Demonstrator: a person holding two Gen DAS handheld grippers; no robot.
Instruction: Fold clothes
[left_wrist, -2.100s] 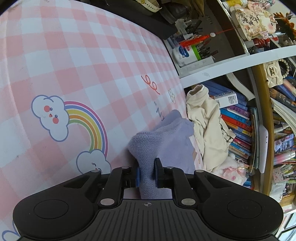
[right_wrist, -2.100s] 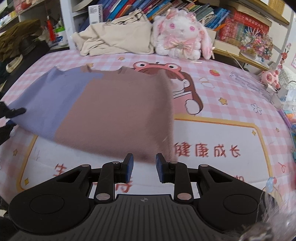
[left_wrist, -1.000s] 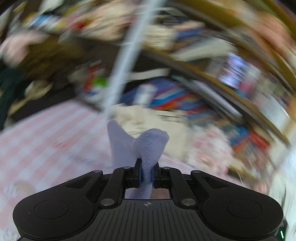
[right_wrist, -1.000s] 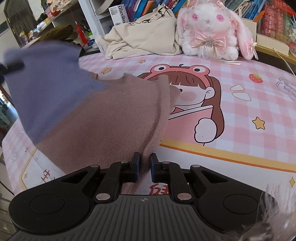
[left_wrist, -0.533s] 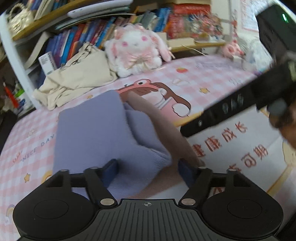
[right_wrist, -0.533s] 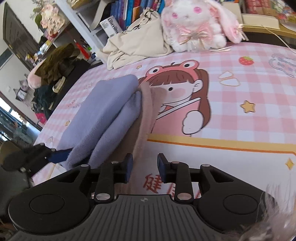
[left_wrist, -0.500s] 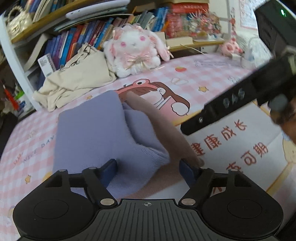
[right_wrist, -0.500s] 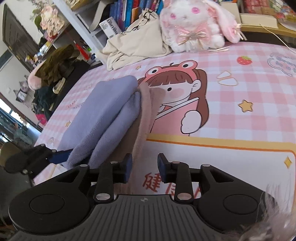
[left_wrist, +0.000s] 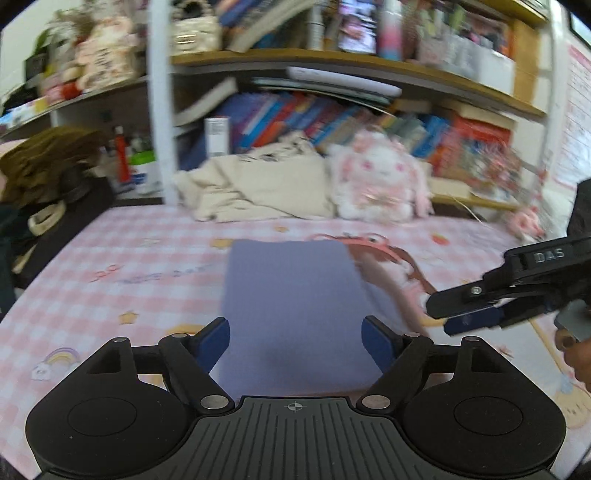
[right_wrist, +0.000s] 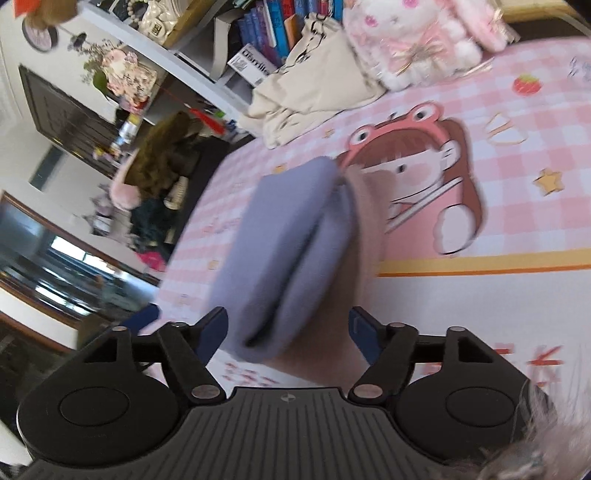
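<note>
On checked pink sheet (left_wrist: 147, 266) — soft knit garment (left_wrist: 291, 295), folded rectangle; both tongs (left_wrist: 295, 334) (right_wrist: 288, 328) apart.

Pink checked cartoon-print bed (left_wrist: 155, 258): folded lilac-and-brown garment (left_wrist: 295, 306) just ahead of fingers; cream clothing (left_wrist: 258, 188), plush rabbit (left_wrist: 380, 184) beyond.

Folded garment (left_wrist: 295, 306) lies mid-tablecloth (left_wrist: 147, 266). Behind it, against the bookshelf (left_wrist: 332, 110): crumpled cloth (left_wrist: 258, 188) left, plush rabbit (left_wrist: 380, 184) right. Left gripper (left_wrist: 295, 336) in front of garment, right gripper (left_wrist: 469, 314) to its right.
</note>
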